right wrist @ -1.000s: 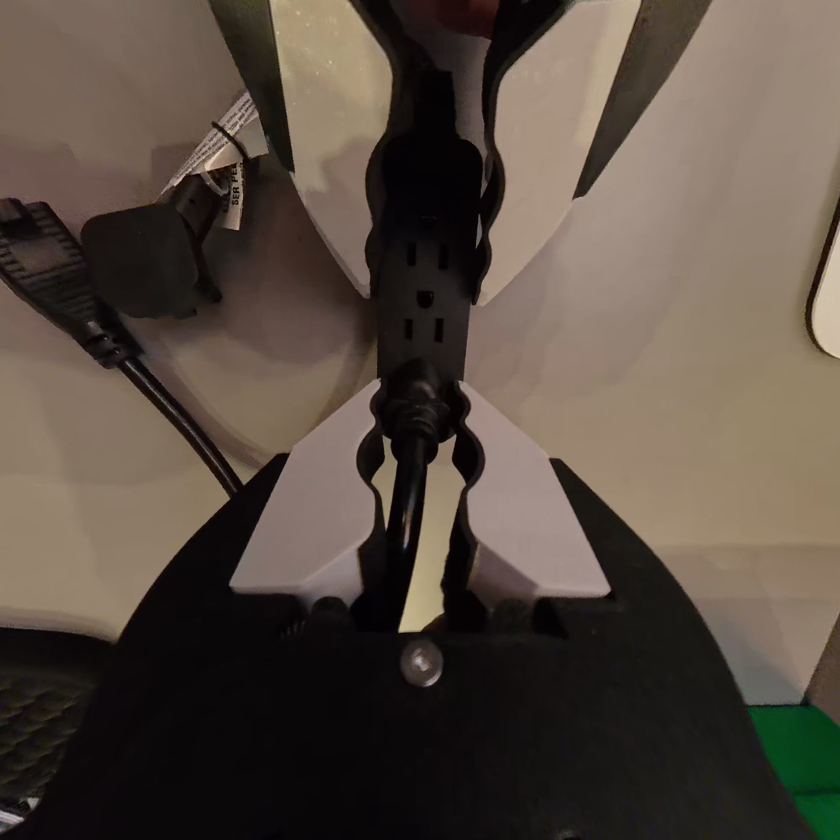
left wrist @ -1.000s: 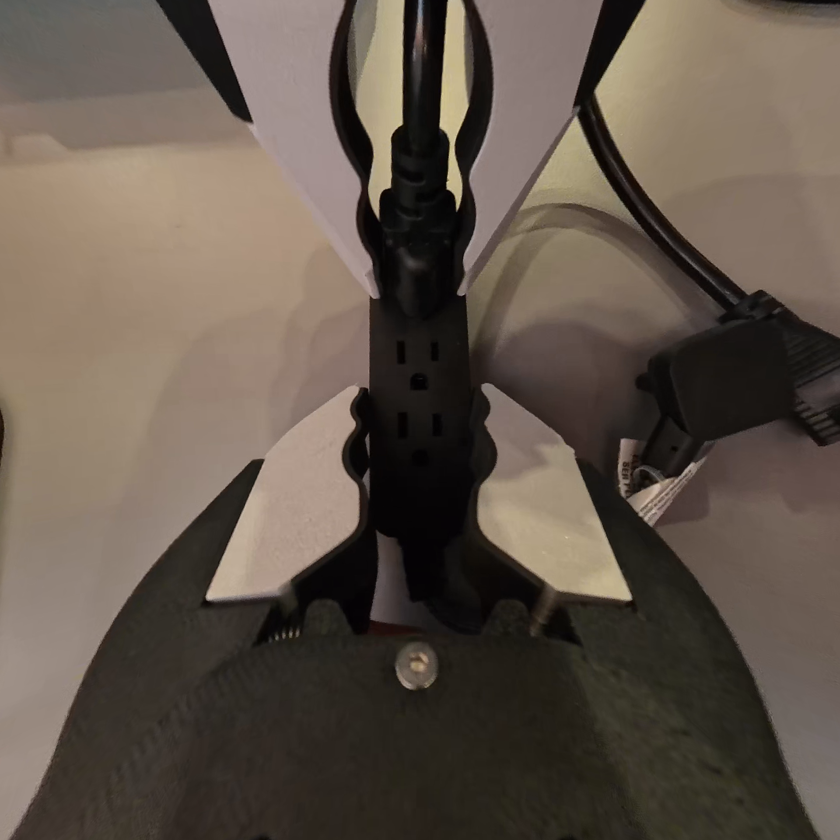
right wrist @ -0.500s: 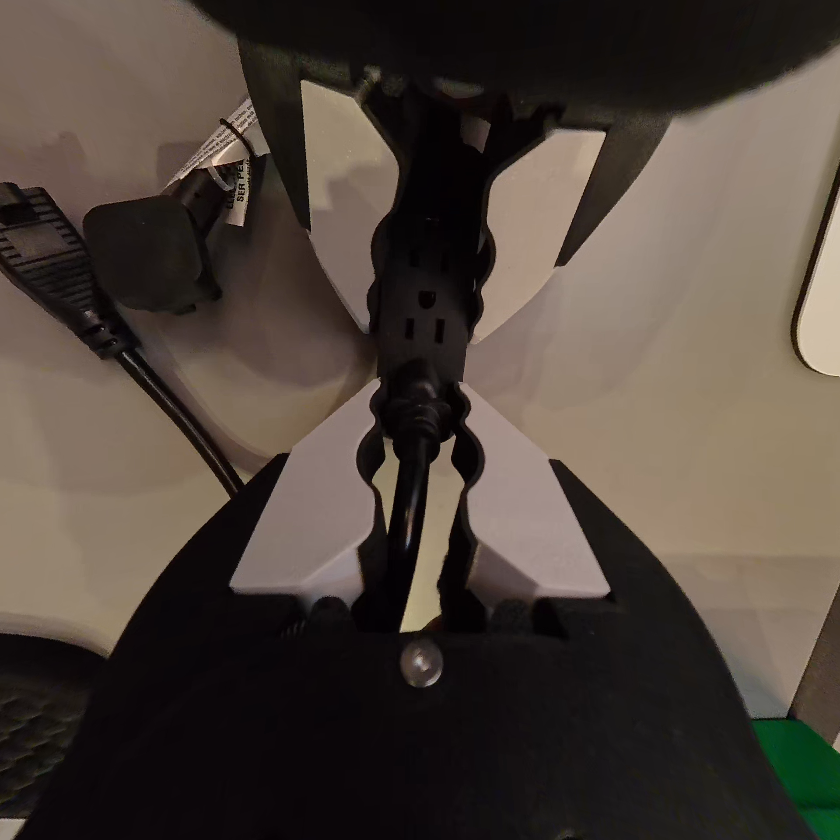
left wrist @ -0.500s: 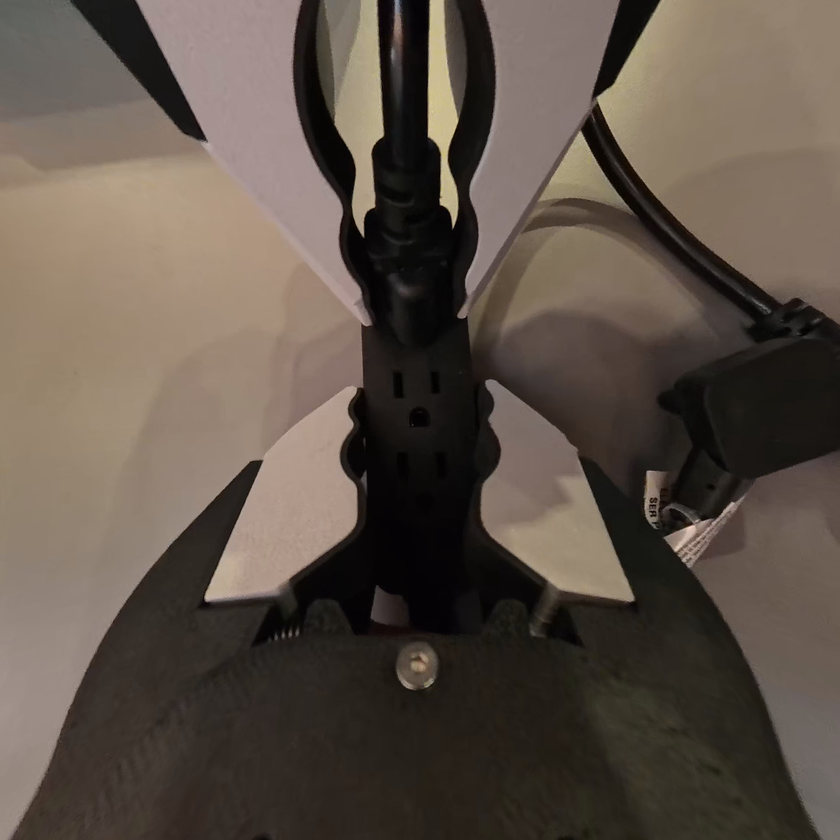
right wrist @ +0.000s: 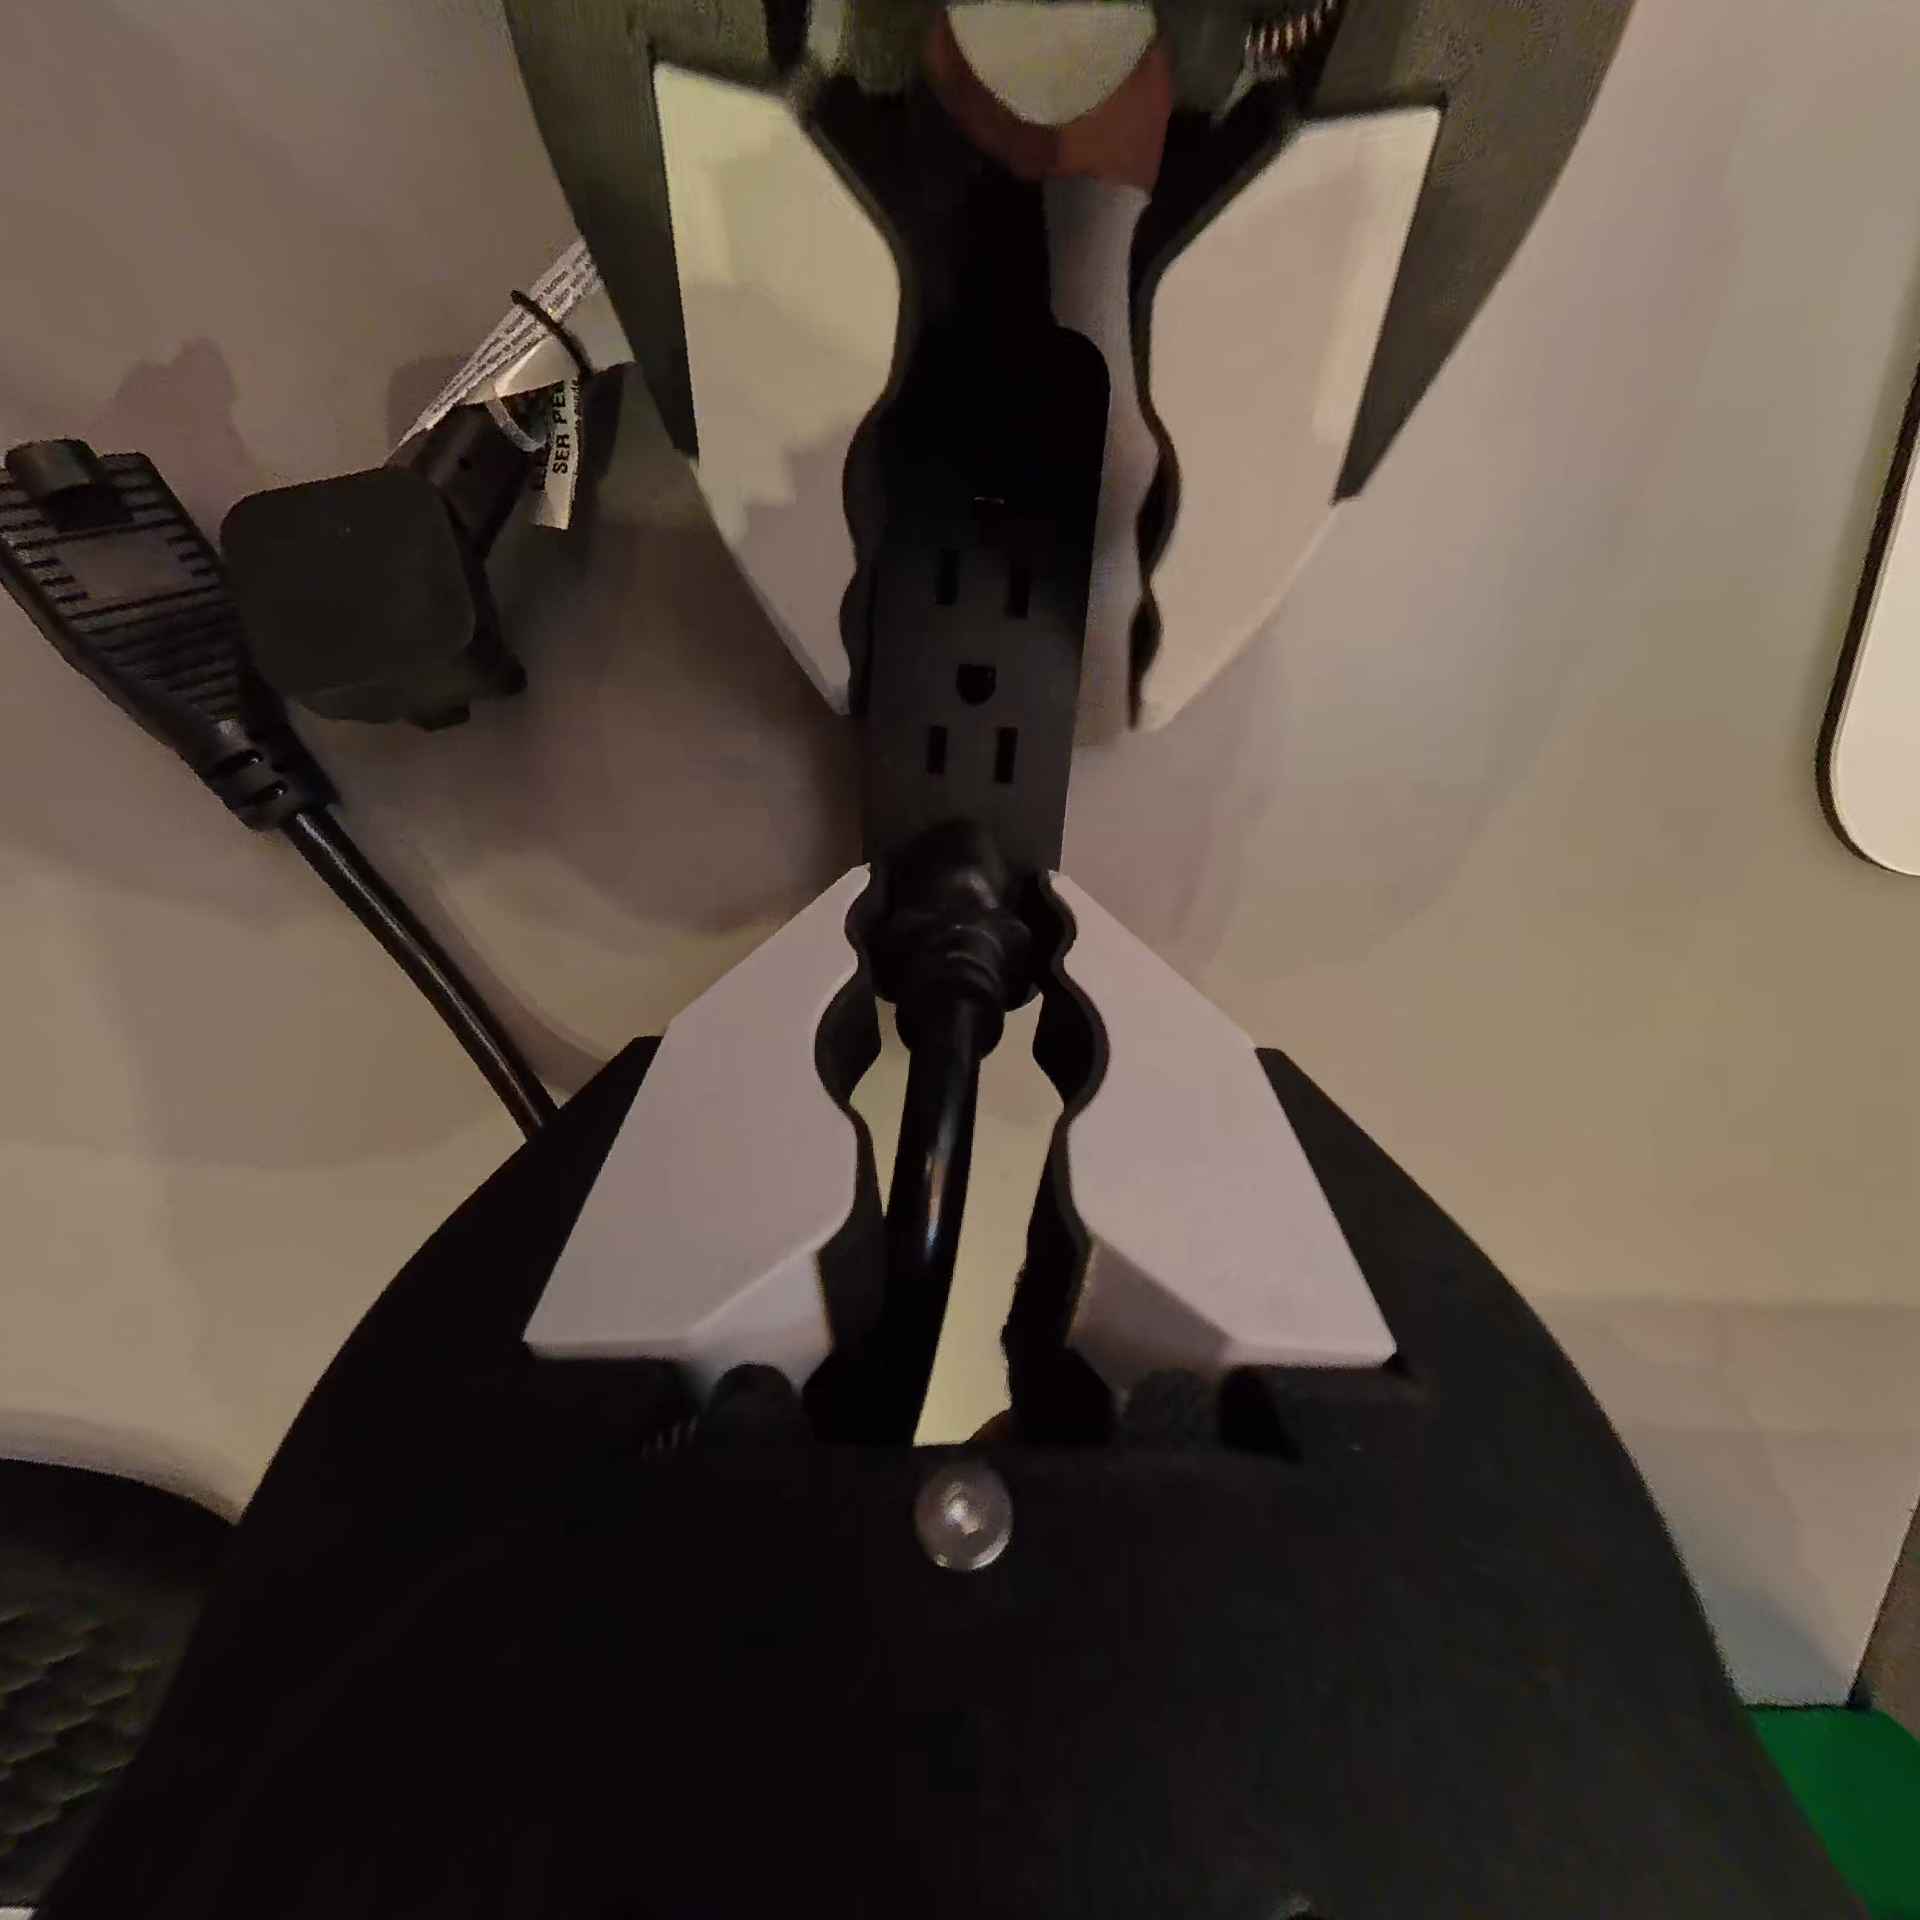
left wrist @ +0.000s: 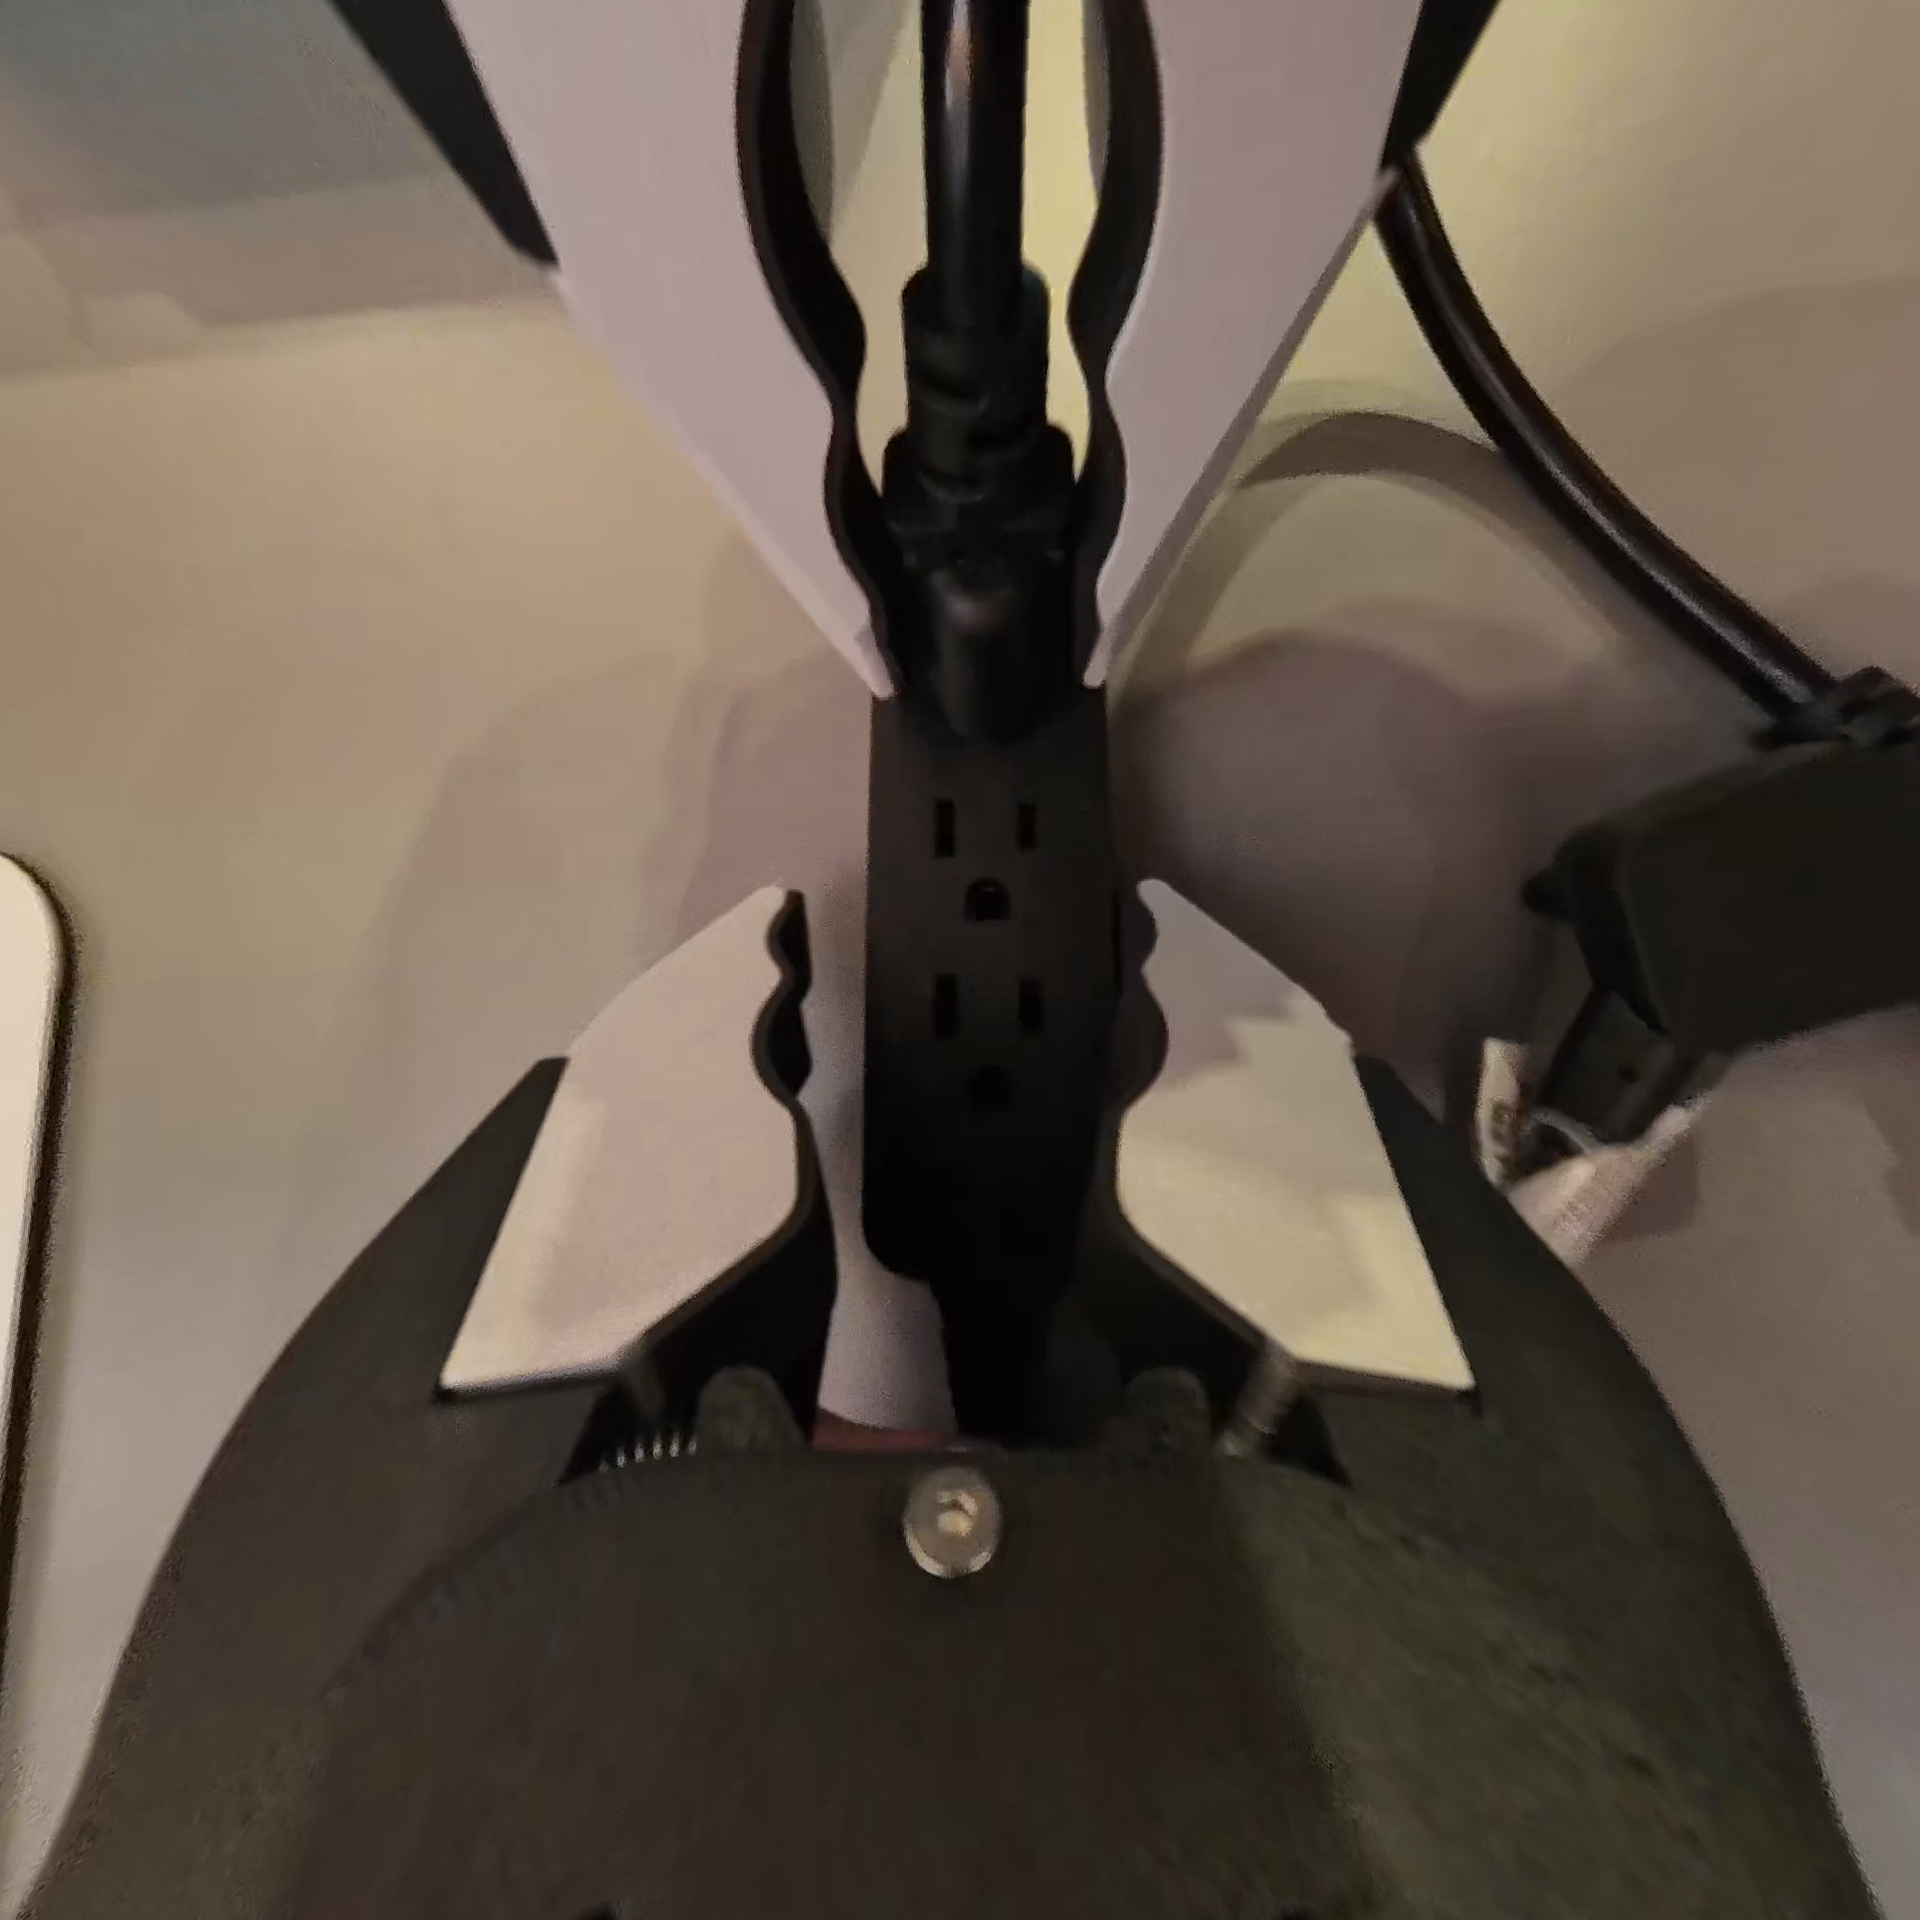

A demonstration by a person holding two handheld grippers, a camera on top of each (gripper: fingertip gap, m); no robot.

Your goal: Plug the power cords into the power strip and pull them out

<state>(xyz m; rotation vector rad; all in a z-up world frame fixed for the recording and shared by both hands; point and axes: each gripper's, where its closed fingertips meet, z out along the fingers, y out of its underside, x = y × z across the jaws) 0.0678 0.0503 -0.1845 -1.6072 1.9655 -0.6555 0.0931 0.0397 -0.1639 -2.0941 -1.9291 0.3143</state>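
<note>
A black power strip [left wrist: 982, 1039] lies on the white table between the two grippers, with two free outlets showing; it also shows in the right wrist view [right wrist: 971, 623]. My left gripper [left wrist: 966, 899] is open around the strip's near end, with a gap on its left side. My right gripper [right wrist: 961, 875] is shut on the black plug [right wrist: 961, 925] of a power cord, which sits in the strip's end outlet. In the left wrist view the right gripper [left wrist: 987, 681] faces me, clamped on that plug [left wrist: 977, 582].
A second black plug [right wrist: 353, 592] with a white tag [right wrist: 540, 416] and a flat ribbed plug [right wrist: 114, 582] with its cord lie on the table beside the strip. A white rounded object with a dark rim [right wrist: 1881, 665] lies on the other side. The tips of both grippers are at nearly the same place.
My left gripper has opened and let go of the power strip. The right gripper stays shut on the plug in the strip.
</note>
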